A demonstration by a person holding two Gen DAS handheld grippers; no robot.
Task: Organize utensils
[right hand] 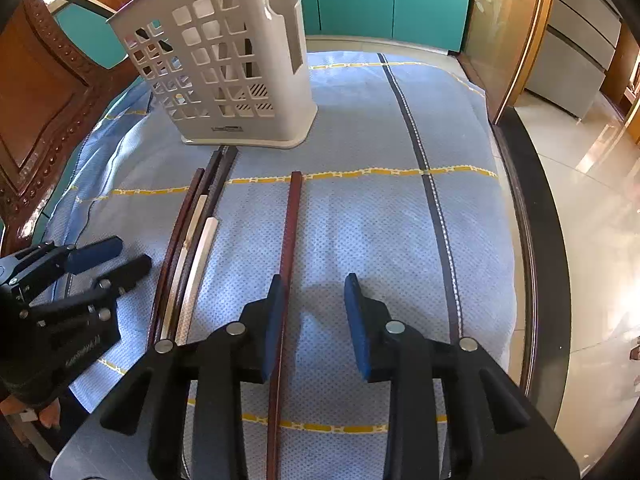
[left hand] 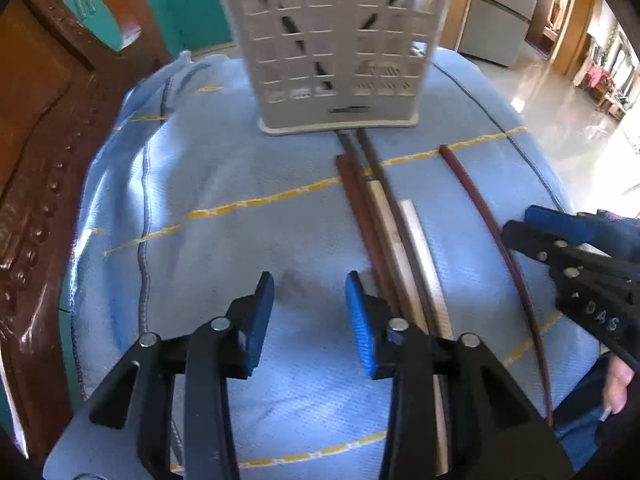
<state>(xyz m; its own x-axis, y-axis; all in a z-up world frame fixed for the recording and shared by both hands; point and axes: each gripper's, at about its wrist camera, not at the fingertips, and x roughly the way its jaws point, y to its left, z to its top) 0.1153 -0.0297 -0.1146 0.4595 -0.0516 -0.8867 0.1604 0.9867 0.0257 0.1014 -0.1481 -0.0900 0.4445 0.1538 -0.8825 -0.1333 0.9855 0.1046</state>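
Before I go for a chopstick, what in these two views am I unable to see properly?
- Near ends of the bundled chopsticks: left wrist view, behind the left gripper.
- Lone brown chopstick: right wrist view, lower end behind the right gripper.
- Contents of the white holder: only slivers through its lattice.
- Holder top: cut off in the left view.

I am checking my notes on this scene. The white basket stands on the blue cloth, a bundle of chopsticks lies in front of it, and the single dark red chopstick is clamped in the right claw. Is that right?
Not quite. The right claw is open: the single dark red chopstick lies on the blue cloth beside its left pad, not clamped, as the right wrist view shows. The white basket and the bundle of chopsticks are as you say.
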